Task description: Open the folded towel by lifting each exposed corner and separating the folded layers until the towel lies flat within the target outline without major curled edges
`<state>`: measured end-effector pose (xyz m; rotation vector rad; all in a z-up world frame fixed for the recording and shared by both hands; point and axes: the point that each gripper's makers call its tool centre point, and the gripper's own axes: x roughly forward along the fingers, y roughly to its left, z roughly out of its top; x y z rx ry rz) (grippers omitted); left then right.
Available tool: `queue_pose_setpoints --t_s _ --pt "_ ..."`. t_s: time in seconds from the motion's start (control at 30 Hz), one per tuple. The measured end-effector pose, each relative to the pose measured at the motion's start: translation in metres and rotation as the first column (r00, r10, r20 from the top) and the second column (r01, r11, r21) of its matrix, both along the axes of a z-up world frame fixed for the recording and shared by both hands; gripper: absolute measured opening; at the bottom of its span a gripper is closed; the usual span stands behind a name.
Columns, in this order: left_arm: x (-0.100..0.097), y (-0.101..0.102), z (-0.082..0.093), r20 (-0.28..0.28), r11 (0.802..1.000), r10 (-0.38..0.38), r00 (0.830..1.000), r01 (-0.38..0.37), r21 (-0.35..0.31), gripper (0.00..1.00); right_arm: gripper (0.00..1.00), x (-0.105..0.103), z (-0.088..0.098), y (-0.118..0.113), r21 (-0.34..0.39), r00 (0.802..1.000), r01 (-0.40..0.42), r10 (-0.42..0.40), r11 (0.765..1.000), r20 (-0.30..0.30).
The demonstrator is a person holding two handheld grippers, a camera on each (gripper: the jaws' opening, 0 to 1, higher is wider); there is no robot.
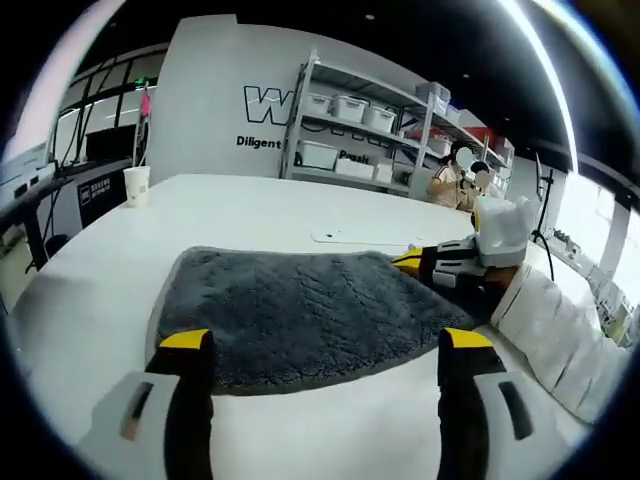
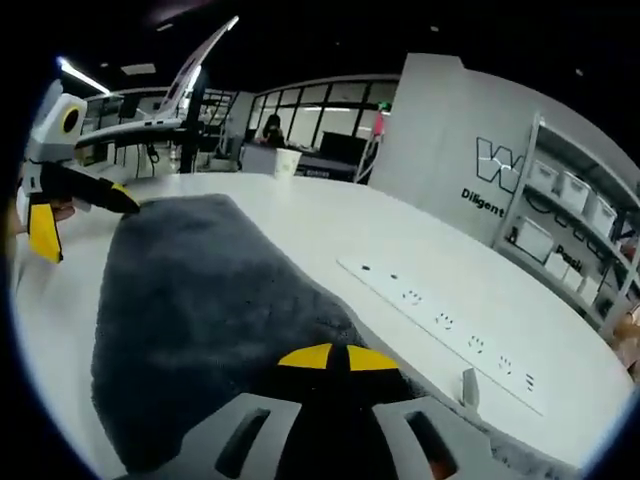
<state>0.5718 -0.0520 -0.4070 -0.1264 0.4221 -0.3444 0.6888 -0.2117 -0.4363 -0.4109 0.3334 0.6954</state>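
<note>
Wall: grey panel [image 1: 215, 90] with large white and small black lettering.
Shelving: metal rack [image 1: 372, 125] holding white bins.
Counter: broad white top [image 1: 290, 205], paper cup [image 1: 136, 185] near its far edge.
Light: ceiling strip [image 1: 545, 75].
Windows: dark-framed glazing [image 2: 325, 110].

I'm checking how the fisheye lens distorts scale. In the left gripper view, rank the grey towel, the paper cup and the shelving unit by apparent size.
1. Grey towel, largest, though nearest.
2. Shelving unit, shrunk by distance.
3. Paper cup, smallest.
</note>
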Motion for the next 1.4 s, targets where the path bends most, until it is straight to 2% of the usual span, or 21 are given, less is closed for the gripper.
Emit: queue_pose_setpoints --t_s 0.17,0.3,0.5,0.63,0.73,0.8,0.87,0.93,1.07,1.2,1.4 --pt "-0.001 0.0 0.002 0.003 1.0 0.0 1.0 0.0 -0.005 0.92 0.0 0.001 0.001 -0.001 0.006 1.0 0.016 -0.016 1.0 -0.003" --pt "-0.002 0.0 0.002 0.005 1.0 0.002 1.0 -0.002 -0.008 0.92 0.0 -0.002 0.002 -0.005 0.035 0.998 0.054 -0.052 0.998 -0.04" --pt "-0.002 -0.001 0.002 0.004 1.0 -0.001 1.0 0.001 -0.016 0.92 0.07 -0.009 0.009 -0.017 0.003 0.994 0.101 -0.101 0.995 -0.038" --pt "-0.002 -0.002 0.001 0.001 1.0 -0.005 1.0 0.005 -0.019 0.92 0.21 -0.007 0.019 -0.03 0.022 0.988 0.152 -0.151 0.988 -0.046" --pt "-0.002 -0.002 0.002 0.002 1.0 -0.004 1.0 0.004 -0.019 0.92 0.29 -0.008 0.025 -0.034 0.068 0.986 0.161 -0.158 0.985 -0.053" --pt "-0.002 -0.001 0.001 0.0 1.0 -0.007 1.0 0.007 -0.018 0.93 0.35 -0.005 0.026 -0.031 0.107 0.983 0.166 -0.157 0.98 -0.091" --pt "-0.002 -0.001 0.0 -0.006 1.0 -0.007 1.0 0.007 -0.015 0.93 0.45 -0.007 0.03 -0.031 0.153 0.981 0.17 -0.154 0.973 -0.116" --pt "-0.002 0.0 0.0 -0.009 1.0 -0.006 1.0 0.006 -0.016 0.93 0.54 -0.005 0.035 -0.033 0.166 0.981 0.173 -0.154 0.971 -0.12" --pt "-0.001 0.0 0.0 -0.01 1.0 -0.009 1.0 0.008 -0.017 0.94 0.67 -0.01 0.038 -0.038 0.162 0.977 0.192 -0.173 0.968 -0.121" --pt "-0.002 0.001 -0.003 -0.022 1.0 -0.011 1.0 0.011 -0.013 0.97 0.85 -0.015 0.041 -0.046 0.158 0.973 0.214 -0.197 0.964 -0.12" --pt "-0.003 0.001 -0.002 -0.019 1.0 -0.006 1.0 0.006 -0.011 0.99 0.96 -0.021 0.04 -0.063 0.146 0.971 0.225 -0.208 0.963 -0.121"
